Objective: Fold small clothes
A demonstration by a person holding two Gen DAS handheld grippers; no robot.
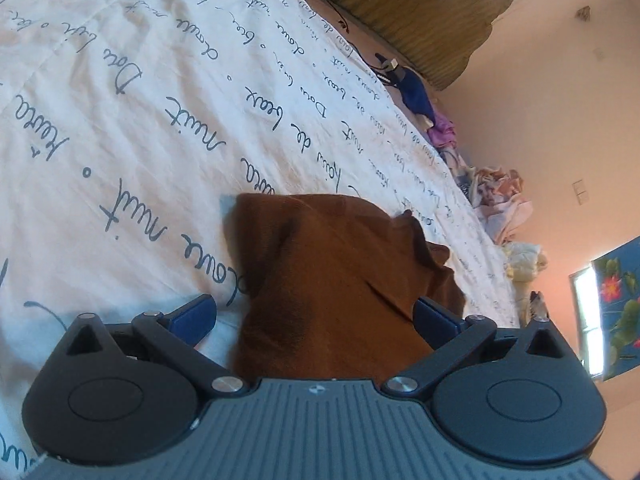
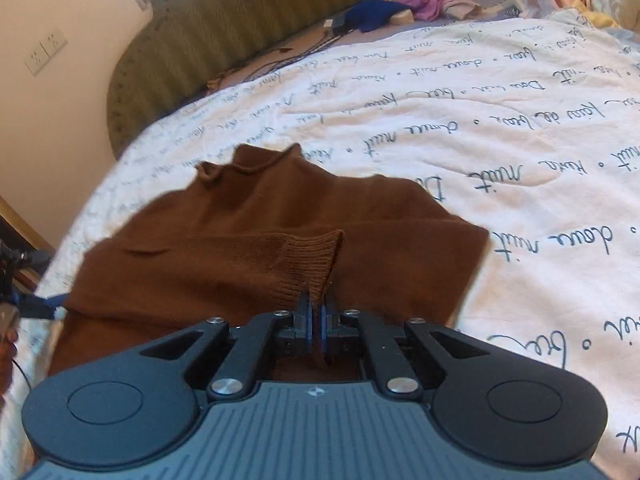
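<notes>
- My right gripper [image 2: 316, 308] is clamped tight on the ribbed cuff [image 2: 316, 256] of the brown knit sweater [image 2: 248, 232], sleeve brought across the body.
- My left gripper [image 1: 316, 316] is spread wide, gripping nothing.
- The sweater lies mid-bed on the white script-printed sheet [image 2: 500, 128]; I'd say it's barely half folded.

Each gripper [image 2: 316, 312] [image 1: 314, 320] has a ribbed grey body, two round black discs, black linkage arms with silver screws, and blue finger pads [image 1: 192, 316].
</notes>
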